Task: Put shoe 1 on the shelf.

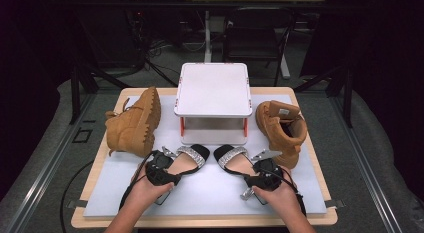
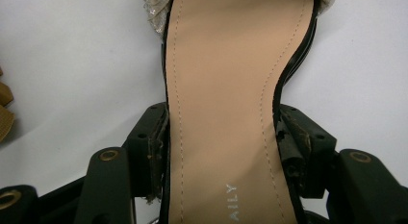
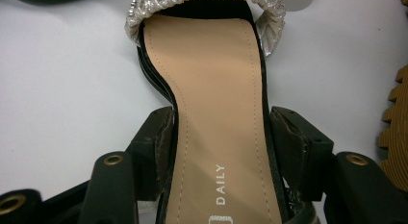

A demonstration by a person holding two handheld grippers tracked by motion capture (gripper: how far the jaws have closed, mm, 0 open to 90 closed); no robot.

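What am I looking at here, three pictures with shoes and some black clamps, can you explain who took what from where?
A person sits at a table and holds a tool in each hand: a hand-held gripper with two black jaws. The wide picture comes from a camera above the table. The two close-ups come from cameras riding on the tools, looking along their jaws.

The left hand-held gripper clamps the sides of the left sandal, a black heeled one with a tan insole and a silver strap. The right hand-held gripper clamps the right sandal the same way.

Behind them stands a small white shelf, with a tan boot lying on its side to its left and an upright tan boot to its right.
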